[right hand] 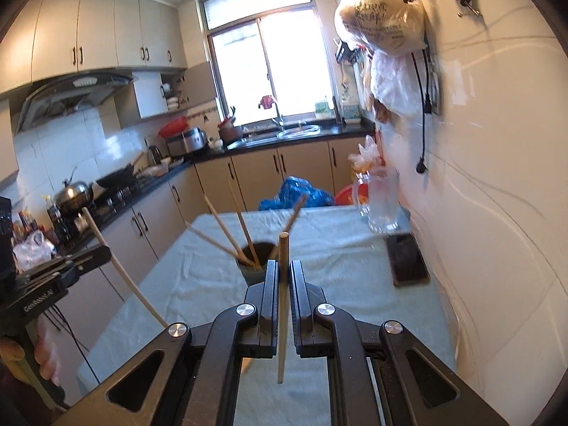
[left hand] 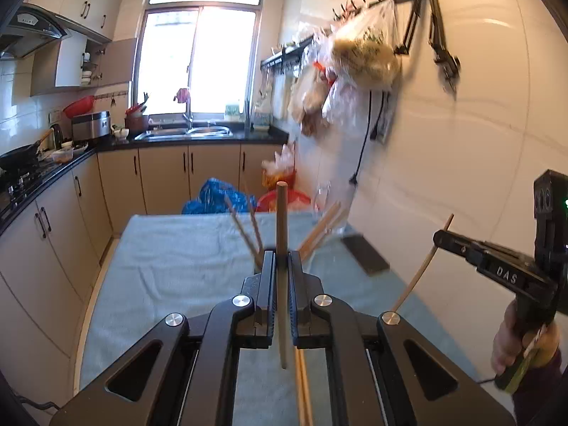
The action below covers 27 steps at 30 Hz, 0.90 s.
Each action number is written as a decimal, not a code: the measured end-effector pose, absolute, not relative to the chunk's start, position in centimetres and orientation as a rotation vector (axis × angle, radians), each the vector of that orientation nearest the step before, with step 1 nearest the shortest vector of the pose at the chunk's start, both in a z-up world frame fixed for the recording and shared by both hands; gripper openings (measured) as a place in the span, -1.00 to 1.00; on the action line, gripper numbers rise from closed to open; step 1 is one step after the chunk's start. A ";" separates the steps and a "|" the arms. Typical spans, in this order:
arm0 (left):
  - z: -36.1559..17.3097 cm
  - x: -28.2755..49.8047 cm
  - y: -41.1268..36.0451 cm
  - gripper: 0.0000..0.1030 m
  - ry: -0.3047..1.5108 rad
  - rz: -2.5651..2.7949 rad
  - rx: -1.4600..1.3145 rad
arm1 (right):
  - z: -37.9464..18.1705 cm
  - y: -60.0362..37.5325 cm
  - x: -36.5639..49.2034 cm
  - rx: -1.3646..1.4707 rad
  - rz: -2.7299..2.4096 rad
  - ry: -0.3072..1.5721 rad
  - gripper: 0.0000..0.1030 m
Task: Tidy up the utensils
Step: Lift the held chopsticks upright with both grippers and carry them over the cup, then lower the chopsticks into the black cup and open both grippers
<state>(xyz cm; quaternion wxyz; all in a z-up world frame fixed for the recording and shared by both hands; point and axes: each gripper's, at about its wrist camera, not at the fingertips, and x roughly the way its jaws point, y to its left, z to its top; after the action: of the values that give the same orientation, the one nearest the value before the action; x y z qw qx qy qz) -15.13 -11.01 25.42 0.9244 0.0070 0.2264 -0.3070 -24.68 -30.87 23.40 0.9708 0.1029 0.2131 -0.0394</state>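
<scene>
Left gripper pinches one round wooden chopstick upright between its ribbed black jaws. Right gripper, marked "DAS", likewise clamps a second chopstick. Just ahead, a dark cup holding slanted wooden chopsticks stands on the pale cloth-covered table, near a clear glass mug.

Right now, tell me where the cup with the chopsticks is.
In the right wrist view the cup stands on the towel-covered table, just beyond the right gripper, left of the phone by the wall.
</scene>
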 end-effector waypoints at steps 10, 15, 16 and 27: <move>29.6 -9.4 -15.5 -0.88 0.359 -0.602 -0.059 | 28.5 -31.2 -17.1 0.234 -0.060 0.307 -0.87; 29.5 -5.9 -17.6 -0.88 0.353 -0.572 -0.058 | 29.4 -31.5 -13.1 0.238 -0.083 0.264 -0.86; 29.1 -5.2 -17.9 -0.88 0.361 -0.563 -0.056 | 29.3 -31.5 -12.2 0.234 -0.093 0.261 -0.86; 23.7 -0.4 -20.0 -0.88 0.515 -0.558 -0.043 | 23.9 -32.7 -3.5 0.268 -0.153 0.416 -0.86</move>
<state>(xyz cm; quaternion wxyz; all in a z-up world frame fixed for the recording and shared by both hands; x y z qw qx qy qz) -0.41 -19.99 23.68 0.9286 -0.0212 0.2513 -0.2723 -3.48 -32.67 23.90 0.9666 0.1325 0.2059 -0.0757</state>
